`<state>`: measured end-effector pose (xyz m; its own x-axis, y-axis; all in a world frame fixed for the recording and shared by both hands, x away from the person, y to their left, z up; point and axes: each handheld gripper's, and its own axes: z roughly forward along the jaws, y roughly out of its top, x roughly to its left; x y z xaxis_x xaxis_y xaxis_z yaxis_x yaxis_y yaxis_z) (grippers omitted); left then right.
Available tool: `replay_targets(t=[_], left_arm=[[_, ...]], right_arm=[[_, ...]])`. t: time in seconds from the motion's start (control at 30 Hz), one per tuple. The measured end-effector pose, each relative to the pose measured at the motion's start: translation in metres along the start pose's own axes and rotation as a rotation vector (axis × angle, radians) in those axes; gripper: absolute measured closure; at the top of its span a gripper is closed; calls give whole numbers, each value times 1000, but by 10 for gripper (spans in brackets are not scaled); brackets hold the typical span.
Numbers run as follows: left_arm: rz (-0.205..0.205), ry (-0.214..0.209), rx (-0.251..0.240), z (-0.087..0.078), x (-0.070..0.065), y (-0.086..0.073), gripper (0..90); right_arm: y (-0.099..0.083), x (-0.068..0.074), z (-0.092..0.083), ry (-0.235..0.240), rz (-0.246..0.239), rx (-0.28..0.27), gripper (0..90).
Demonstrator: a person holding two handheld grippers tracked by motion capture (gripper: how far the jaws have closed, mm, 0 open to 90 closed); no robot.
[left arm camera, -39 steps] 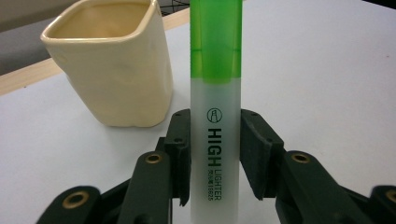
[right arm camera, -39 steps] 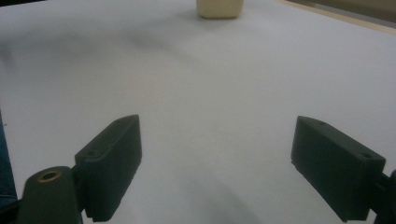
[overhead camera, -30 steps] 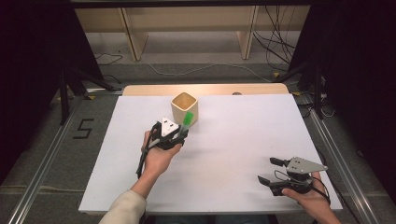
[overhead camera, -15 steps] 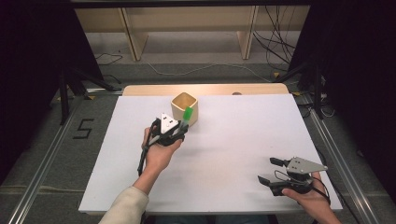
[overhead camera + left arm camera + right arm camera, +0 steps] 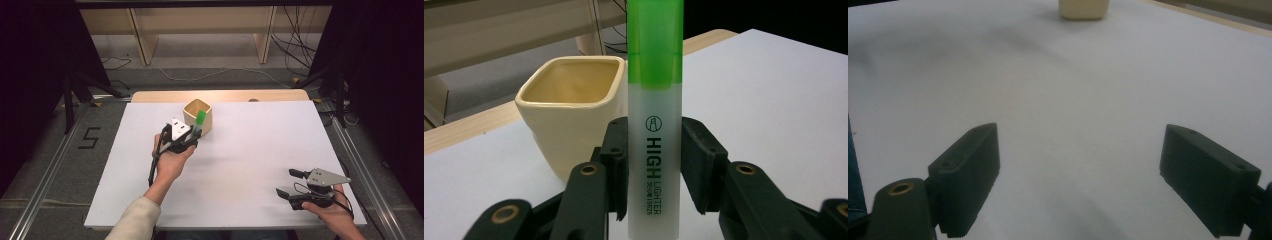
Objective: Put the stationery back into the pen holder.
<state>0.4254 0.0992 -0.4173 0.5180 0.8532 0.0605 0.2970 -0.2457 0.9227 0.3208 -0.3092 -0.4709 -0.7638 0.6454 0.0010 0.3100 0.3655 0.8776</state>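
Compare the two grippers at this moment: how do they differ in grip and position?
The left gripper is shut on a green highlighter, held upright; the right gripper stands open with nothing between its jaws. The left gripper is raised right beside the cream cup at the far side of the table; the right gripper sits low at the near right corner, far from the cup. Both have black jaws and a grey three-cornered plate on top.

Looks like a lab or recording studio set up for data capture rather than a home. Shows a desk [image 5: 240, 200] under a plain white sheet, fenced by metal rails [image 5: 45, 185] on grey carpet, with black curtains [image 5: 30, 75] at both sides. Beyond the jaws, loose cables [image 5: 215, 74] on the floor under bare wooden shelving [image 5: 200, 20], and a taped "5" [image 5: 89, 138].
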Motion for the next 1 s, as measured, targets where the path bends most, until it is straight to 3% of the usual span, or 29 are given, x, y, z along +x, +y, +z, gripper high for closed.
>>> replay_targets(t=[1.0], left_arm=[[-1,17,-35,7,7,17,661]], right_arm=[[0,0,1,6,2,-6,172]])
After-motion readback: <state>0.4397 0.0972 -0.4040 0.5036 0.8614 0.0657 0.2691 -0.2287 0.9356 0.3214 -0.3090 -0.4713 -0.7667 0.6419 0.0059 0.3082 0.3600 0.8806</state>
